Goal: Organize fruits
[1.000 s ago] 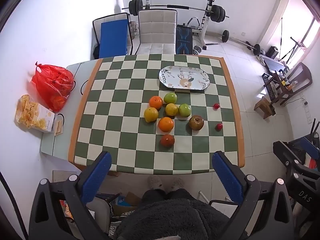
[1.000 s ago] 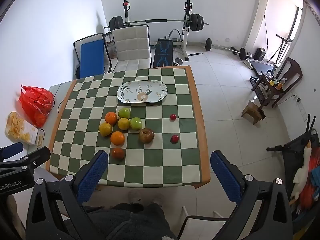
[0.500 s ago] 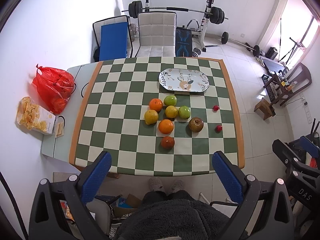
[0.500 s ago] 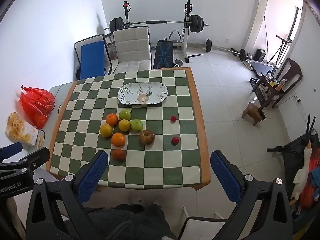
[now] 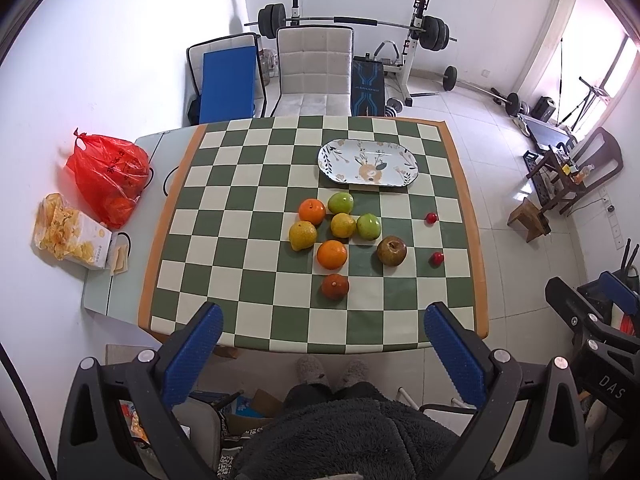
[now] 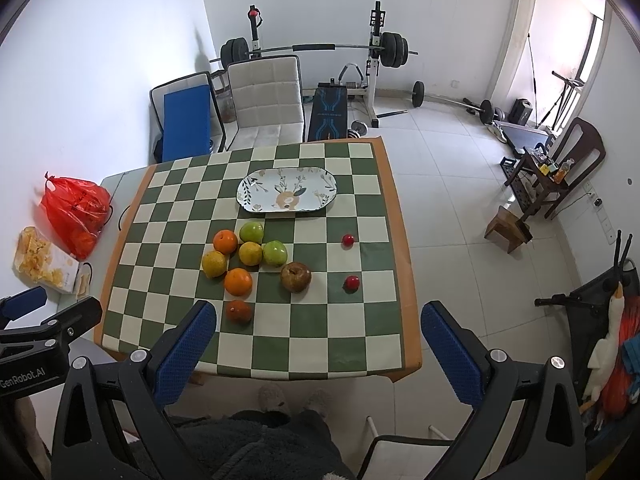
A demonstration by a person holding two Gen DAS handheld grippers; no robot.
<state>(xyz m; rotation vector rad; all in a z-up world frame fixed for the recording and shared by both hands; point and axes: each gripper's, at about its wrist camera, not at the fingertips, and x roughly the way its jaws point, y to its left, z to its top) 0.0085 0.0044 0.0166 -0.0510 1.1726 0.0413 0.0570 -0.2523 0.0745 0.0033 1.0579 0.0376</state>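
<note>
While both grippers hang high above it, the green-and-cream checkered table is cut off by the spread, empty left gripper and right gripper. The floral oval plate lies bare; clustered oranges, apples and pears sit nearer, two small red fruits apart, kind unclear.

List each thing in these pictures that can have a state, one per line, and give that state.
left gripper: open, holding nothing
right gripper: open, holding nothing
patterned plate: empty, flat on the table
fruits: loose on the checkered cloth, none on the plate
red plastic bag: tied at the top, bulging
snack bag: lying on its side
</note>
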